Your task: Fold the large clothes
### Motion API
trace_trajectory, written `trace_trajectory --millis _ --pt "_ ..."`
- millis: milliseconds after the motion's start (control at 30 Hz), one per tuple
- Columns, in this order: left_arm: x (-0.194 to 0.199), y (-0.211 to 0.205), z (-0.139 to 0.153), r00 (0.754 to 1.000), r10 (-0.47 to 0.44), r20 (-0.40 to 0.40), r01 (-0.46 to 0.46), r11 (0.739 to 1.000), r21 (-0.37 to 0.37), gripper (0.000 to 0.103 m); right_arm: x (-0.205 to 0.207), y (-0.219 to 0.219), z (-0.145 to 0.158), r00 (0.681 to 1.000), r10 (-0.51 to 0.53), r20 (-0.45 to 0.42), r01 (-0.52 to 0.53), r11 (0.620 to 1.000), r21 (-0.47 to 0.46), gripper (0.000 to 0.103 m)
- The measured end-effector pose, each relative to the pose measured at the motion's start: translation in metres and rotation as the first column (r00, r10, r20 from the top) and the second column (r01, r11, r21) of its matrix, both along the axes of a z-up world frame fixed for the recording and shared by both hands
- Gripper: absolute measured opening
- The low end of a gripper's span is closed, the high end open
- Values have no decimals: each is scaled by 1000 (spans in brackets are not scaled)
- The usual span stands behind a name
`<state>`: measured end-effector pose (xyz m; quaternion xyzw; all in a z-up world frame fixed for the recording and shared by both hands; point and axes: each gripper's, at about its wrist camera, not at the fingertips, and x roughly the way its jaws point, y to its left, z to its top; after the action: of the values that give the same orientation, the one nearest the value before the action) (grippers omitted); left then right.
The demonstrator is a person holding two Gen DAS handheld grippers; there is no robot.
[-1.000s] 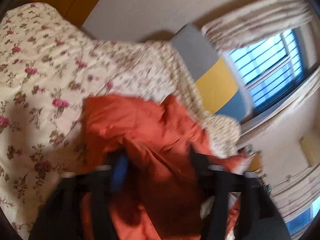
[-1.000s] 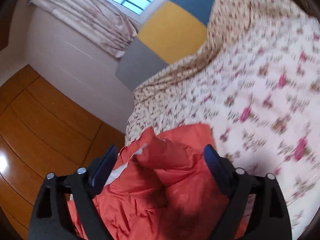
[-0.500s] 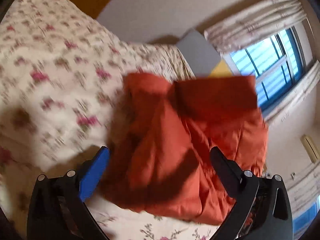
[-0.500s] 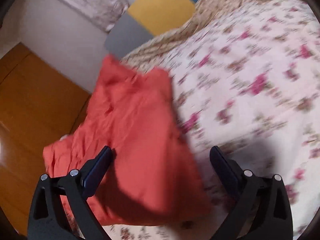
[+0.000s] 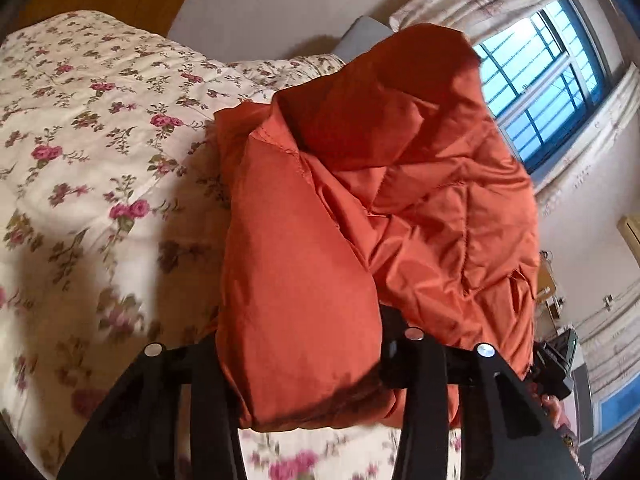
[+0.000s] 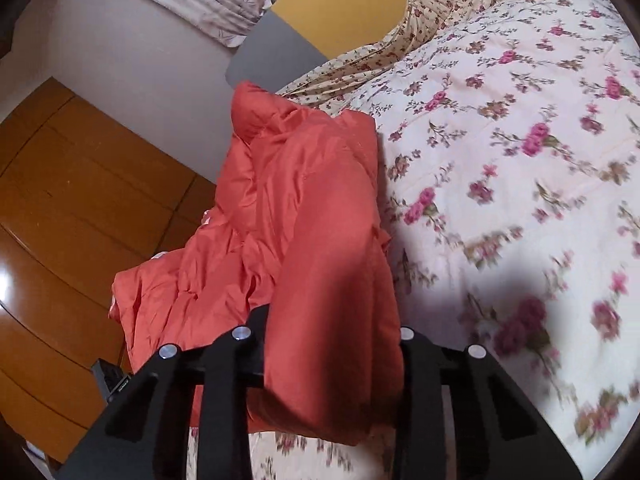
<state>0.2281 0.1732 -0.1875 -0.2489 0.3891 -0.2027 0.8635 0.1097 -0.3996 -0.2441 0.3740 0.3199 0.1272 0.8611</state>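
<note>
An orange padded jacket (image 5: 360, 220) lies bunched on a flower-print quilt (image 5: 92, 168). My left gripper (image 5: 300, 344) is shut on a thick fold of the jacket; the cloth hides both fingertips. In the right wrist view the same jacket (image 6: 304, 216) runs up from my right gripper (image 6: 332, 348), which is shut on another thick fold. Its fingertips are hidden too. Part of the jacket hangs over the bed's left edge toward the floor.
The quilt (image 6: 500, 152) spreads wide to the right of the right gripper. A grey, yellow and blue headboard (image 6: 320, 28) stands at the far end. Wooden floor (image 6: 68, 208) lies left of the bed. A window (image 5: 536, 88) with curtains is on the wall.
Half a second ago both grippers were wide open with the jacket lying ahead of them. Now both have closed on folds of the jacket and it is bunched up higher.
</note>
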Motion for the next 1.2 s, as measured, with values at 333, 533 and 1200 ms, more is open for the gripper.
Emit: trace_trajectory --millis 333,533,1200 --pt "-72 2 -3 997 -79 -8 78 997 -8 40 -66 -10 -2 999 0 -34 1 1000 16 31" --pt "-113 7 -3 995 -101 -9 101 995 -1 40 -105 -6 0 998 -21 -51 20 1000 -24 46" --pt "-56 -39 76 941 -178 288 67 932 357 97 7 26 73 999 3 35 11 916 -400 87"
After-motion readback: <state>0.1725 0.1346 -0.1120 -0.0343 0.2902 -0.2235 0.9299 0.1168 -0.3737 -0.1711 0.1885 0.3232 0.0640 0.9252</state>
